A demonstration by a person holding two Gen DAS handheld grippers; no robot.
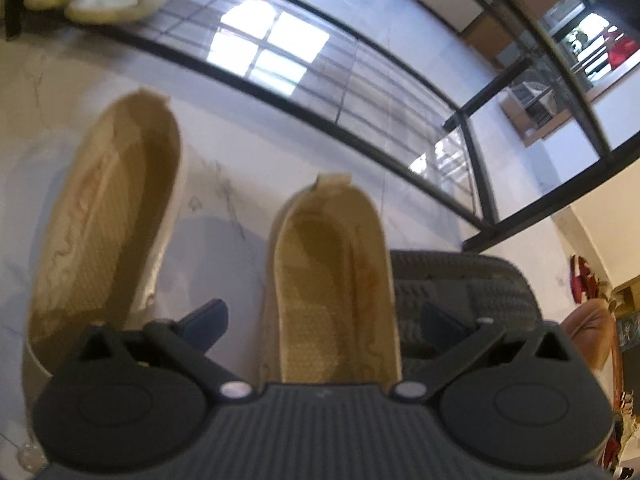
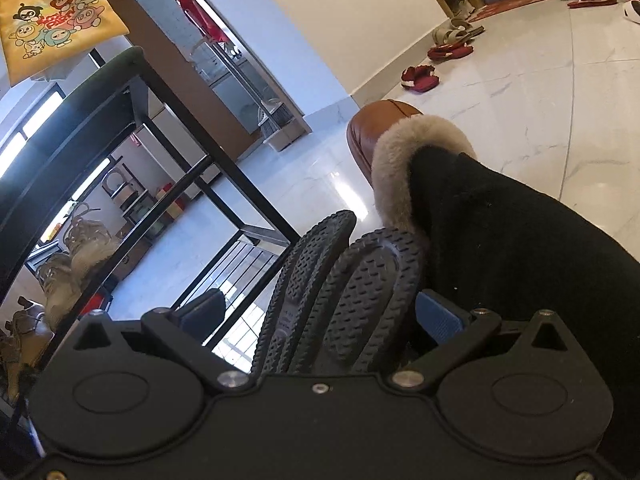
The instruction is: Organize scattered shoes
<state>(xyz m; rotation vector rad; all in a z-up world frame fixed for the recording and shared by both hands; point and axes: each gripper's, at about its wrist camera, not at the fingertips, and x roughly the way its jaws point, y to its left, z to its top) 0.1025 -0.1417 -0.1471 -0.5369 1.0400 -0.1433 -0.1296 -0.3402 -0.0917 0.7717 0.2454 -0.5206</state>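
Left tongs (image 1: pixel 325 322): spread around beige flat (image 1: pixel 332 280), not gripping. Right tongs (image 2: pixel 334 312): apparently spread around two black soles (image 2: pixel 360 300). Rack (image 1: pixel 320 112) ahead mostly unfilled; red slippers (image 2: pixel 420 77) far off.

two beige flats (image 1: pixel 104 216), two black slippers (image 2: pixel 360 304) (soles up)

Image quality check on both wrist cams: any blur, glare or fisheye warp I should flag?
Left wrist view: soft overall, the beige shoes smeared, a window reflection blown out on the glossy floor, rack bars bowed by the fisheye. Right wrist view: sharper, tread on the black soles crisp, a small glare streak on the tile, the black sleeve crushed to near-featureless dark.
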